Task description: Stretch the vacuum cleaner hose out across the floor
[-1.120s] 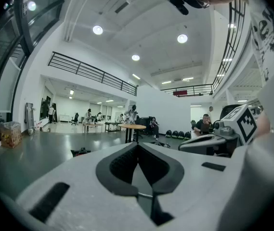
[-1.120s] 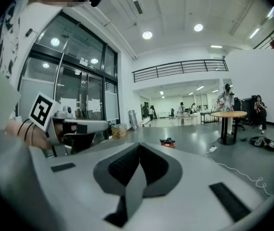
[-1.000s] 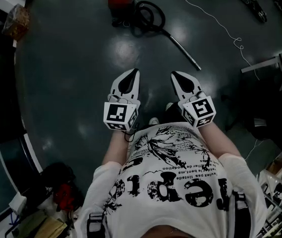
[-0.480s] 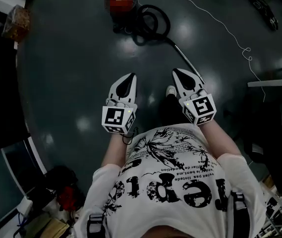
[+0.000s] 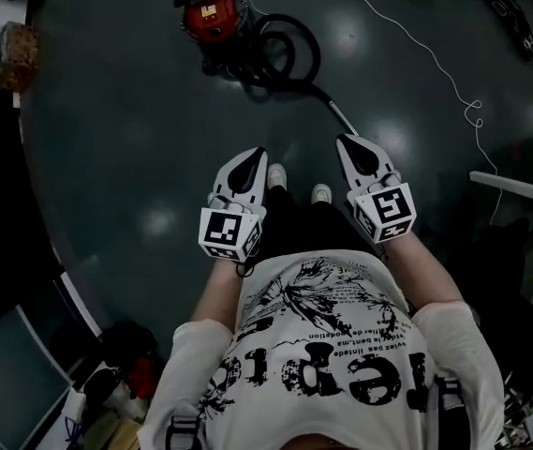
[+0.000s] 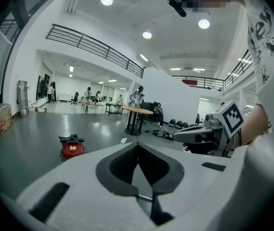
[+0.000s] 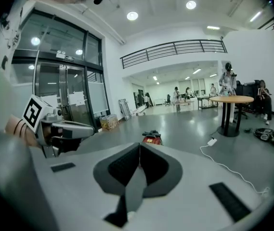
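- Dark glossy floor of a big open hall. The red vacuum cleaner stands on it ahead of you.
- Since a second ago, the vacuum cleaner sits lower and larger in the head view, so you've walked closer.
- Both your shoes now show between the left gripper and the right gripper. Only one shoe showed before.
- Hose lies coiled in loops touching the vacuum cleaner, on its right in the head view. The coil looks the same as before and is not stretched out.
- Wand runs from the coil away from the vacuum cleaner toward you. Its end is now just at the right gripper's tip; earlier it lay well ahead. Whether they touch, can't tell.
- Left gripper: fingers pressed together with nothing between them, pointed toward the vacuum cleaner and well apart from it.
- Right gripper: fingers pressed together, empty. Both are unchanged.
- White cable snakes across the floor right of the vacuum cleaner, apart from the hose.
- Carton stands well left of the vacuum cleaner. Its contents are too blurred to tell.
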Demonstrator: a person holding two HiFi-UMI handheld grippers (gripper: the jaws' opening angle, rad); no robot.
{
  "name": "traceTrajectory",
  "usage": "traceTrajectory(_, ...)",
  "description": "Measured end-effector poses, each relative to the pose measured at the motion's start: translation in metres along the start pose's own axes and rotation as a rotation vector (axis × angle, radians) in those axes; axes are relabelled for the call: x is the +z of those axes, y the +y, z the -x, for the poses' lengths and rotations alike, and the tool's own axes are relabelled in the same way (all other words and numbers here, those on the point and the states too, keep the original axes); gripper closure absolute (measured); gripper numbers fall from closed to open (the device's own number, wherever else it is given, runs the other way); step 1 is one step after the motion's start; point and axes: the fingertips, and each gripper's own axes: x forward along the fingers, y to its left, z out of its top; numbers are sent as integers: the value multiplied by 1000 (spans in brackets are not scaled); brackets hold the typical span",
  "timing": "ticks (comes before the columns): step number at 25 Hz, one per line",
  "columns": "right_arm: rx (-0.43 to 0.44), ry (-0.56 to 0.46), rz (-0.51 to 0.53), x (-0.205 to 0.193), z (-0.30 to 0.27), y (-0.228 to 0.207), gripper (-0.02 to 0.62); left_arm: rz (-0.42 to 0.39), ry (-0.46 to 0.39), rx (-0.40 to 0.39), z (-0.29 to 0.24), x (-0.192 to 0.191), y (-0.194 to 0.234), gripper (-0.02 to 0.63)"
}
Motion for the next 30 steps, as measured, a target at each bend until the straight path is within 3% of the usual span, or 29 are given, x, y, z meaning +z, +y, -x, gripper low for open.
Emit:
traceTrajectory(4, -9, 42, -43, 3, -61, -20, 590, -11, 45, -64, -59, 2, 47, 600)
traceTrajectory(8, -88, 40, -94, 20, -105, -47, 591, -27, 91, -157, -110, 15, 81, 600)
traceTrajectory(11, -108, 10, -79, 29, -142, -74, 591, -29, 108, -166, -150, 21, 111, 600)
traceTrajectory(15, -109, 19, -61, 13, -178, -100, 590, 7, 176, -181, -192, -5, 132, 600)
traceTrajectory(19, -98, 83, -121, -49, -225, -143, 589, 76, 184, -174, -248, -46, 153, 600)
traceTrajectory(22, -75, 111, -100, -112, -268, -178, 589, 64, 157, -153, -299, -98, 175, 600)
traceTrajectory(26, -51, 130, -116, -229, -326, -224, 589, 41, 156, -133, -364, -209, 206, 600)
traceTrajectory(30, -22, 200, -22, -360, -380, -265, 589, -28, 175, -158, -423, -324, 224, 600)
